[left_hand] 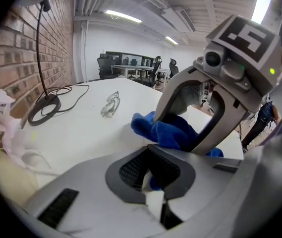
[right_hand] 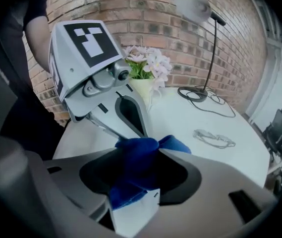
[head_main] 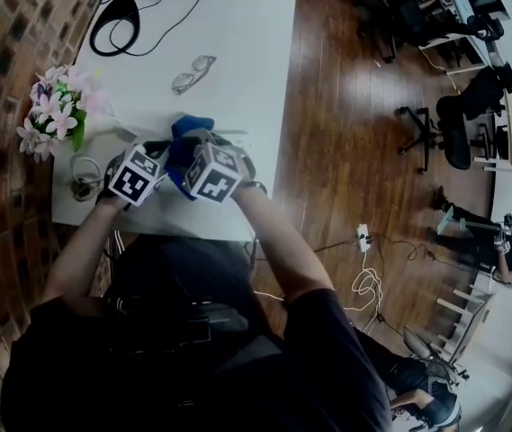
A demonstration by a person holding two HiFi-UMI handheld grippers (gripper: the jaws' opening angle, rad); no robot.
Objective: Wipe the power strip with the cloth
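Left tongs [left_hand: 149, 148] closed tight, with a sliver of something white at the tips; I can't tell what it is. Right tongs [right_hand: 137, 148] clamped on the bunched blue cloth [left_hand: 175, 133], just beside the left pair at the near edge of the table [head_main: 229, 52]. Power strip [head_main: 239, 137] mostly buried under both; I only see a white edge just right of them. Glasses [head_main: 193, 72] farther out, flowers [head_main: 58, 111] at left.

We see bright, even light from ceiling strips [left_hand: 123, 16]; fisheye warp and dark vignetting crowd all edges.
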